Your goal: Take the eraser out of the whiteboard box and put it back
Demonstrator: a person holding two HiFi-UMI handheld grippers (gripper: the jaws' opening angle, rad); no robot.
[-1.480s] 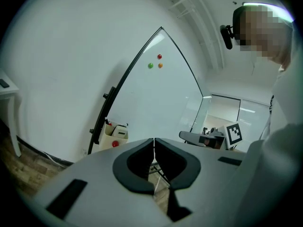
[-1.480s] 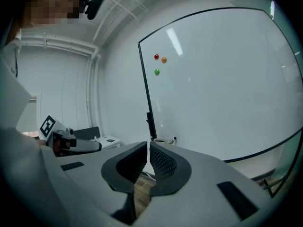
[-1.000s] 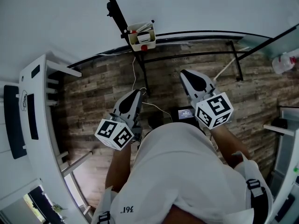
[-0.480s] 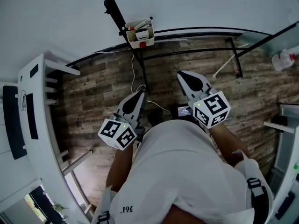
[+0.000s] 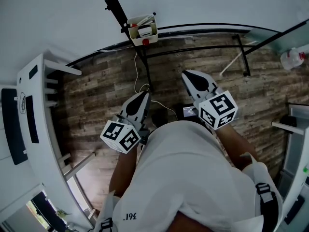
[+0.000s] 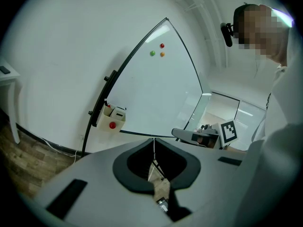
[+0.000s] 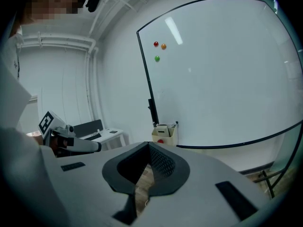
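Looking ahead, I have one whiteboard point(image 5: 207, 6) filling most of the far side, with its black frame curving along the bottom and up the left edge. Below it, wood-plank floor point(image 5: 96, 95) lies open between me and the board, crossed only by the stand's black bars and a thin white cable. One white rack point(image 5: 34, 110) hems in the left side.

Both grippers are held low in front of me, well apart from the board. The left gripper point(image 5: 143, 94) has its two jaws pressed together along a thin seam with nothing between them. The right gripper point(image 5: 186, 74) is the same, with its textured pads meeting and empty.

One whiteboard box point(image 5: 142, 31) hangs on the frame at the board's lower left corner, its open top facing up and a red dot on its front. The eraser point(image 5: 146, 31) sits inside it, a pale block whose top shows above the rim. In the head view its longer side appears to run along the box, parallel to the board's lower edge. It is too small to say which end faces where.

Three round magnets cluster high on the board: one red magnet point(image 6: 162, 46), one orange magnet point(image 6: 162, 54) and one green magnet point(image 6: 152, 53).
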